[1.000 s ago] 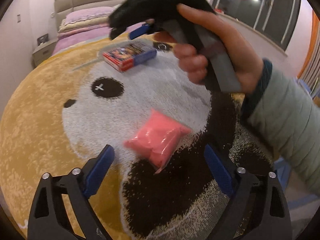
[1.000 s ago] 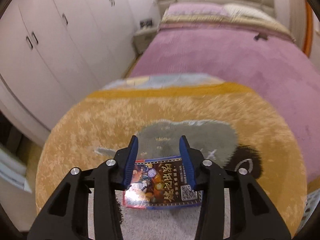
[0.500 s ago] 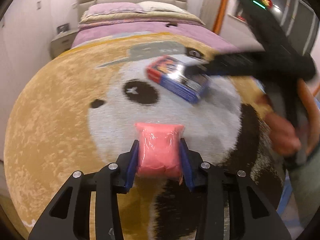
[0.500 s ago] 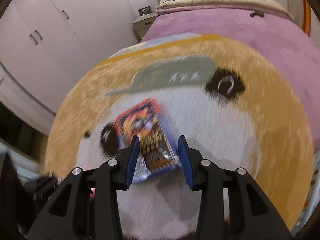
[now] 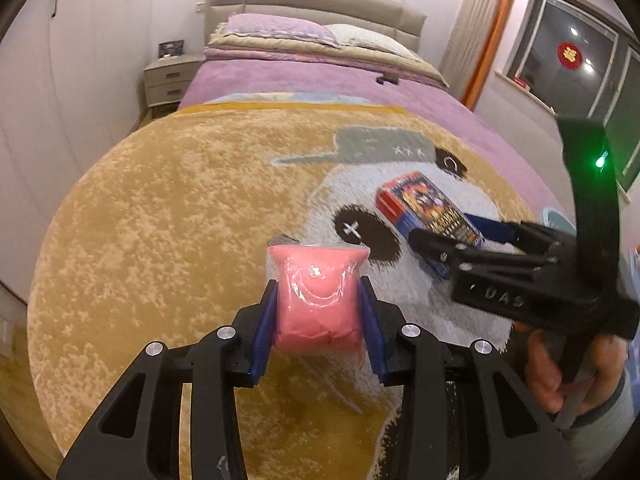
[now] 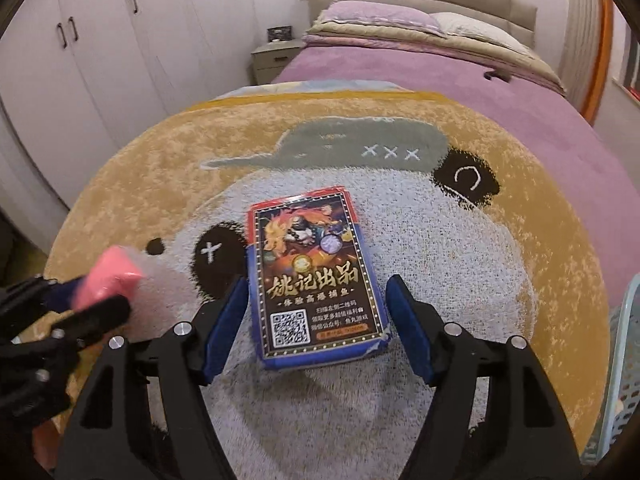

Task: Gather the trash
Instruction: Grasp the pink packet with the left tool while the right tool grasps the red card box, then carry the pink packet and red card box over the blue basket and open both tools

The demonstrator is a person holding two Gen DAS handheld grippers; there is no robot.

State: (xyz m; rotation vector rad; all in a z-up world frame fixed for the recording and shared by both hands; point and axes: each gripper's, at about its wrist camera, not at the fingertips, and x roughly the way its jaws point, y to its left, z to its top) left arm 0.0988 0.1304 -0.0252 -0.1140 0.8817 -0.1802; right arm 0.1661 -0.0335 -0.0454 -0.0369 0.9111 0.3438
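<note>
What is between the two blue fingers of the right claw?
The card box lies on the rug between them, with gaps on both sides. The right wrist view shows it.

Room around the two claws over the panda rug

The left claw [image 5: 318, 312] is filled by the pink packet [image 5: 316, 300]; bare rug [image 5: 160, 220] lies open from 9 to 12 o'clock of it, while the right claw [image 5: 460, 240] and card box [image 5: 428, 208] crowd its 2 o'clock. In the right wrist view, the right claw [image 6: 316, 320] stands parted around the box [image 6: 316, 280], a gap at its 3 o'clock side; a blue basket [image 6: 624, 360] blocks the far 4 o'clock edge.
</note>
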